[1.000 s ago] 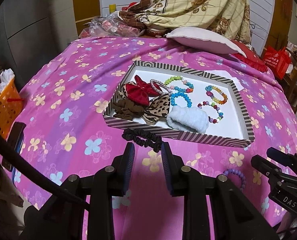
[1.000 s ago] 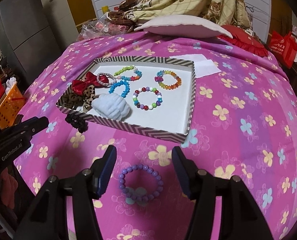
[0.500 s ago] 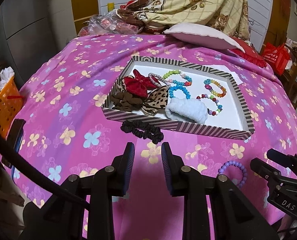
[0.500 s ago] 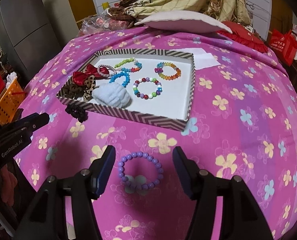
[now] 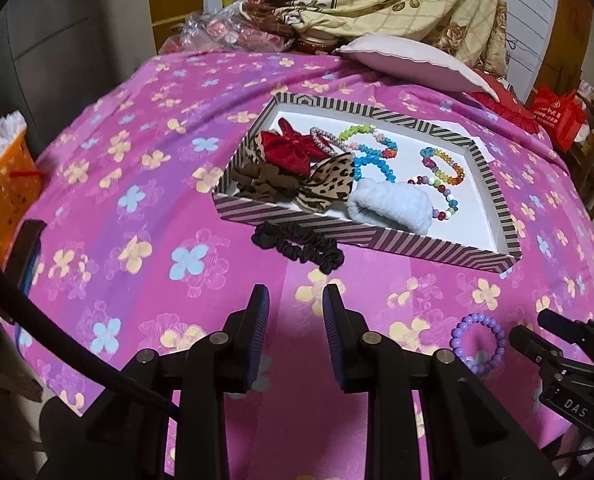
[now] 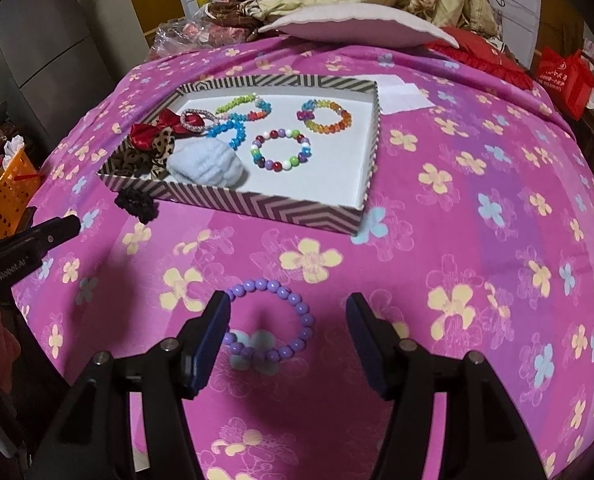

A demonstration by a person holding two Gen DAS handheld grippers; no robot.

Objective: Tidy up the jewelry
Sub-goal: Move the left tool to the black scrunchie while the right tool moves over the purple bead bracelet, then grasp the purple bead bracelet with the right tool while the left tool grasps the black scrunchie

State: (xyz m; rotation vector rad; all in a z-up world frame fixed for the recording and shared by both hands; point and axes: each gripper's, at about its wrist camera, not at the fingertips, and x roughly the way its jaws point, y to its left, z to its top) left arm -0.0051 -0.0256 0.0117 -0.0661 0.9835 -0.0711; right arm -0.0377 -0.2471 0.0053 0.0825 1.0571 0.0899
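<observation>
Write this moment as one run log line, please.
right gripper: open over purple bead bracelet, not gripping | left gripper: open, empty, short of black fabric scrunchie | striped cardboard tray: holds other jewelry

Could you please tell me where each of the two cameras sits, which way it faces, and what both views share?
Left wrist: on the left gripper, looking forward and down its open fingers at the black fabric scrunchie; the right gripper shows at the right edge.
Right wrist: on the right gripper, its open fingers flanking the purple beaded bracelet; the left gripper shows at the left edge.
Shared: the striped cardboard tray, bracelet, scrunchie.
</observation>
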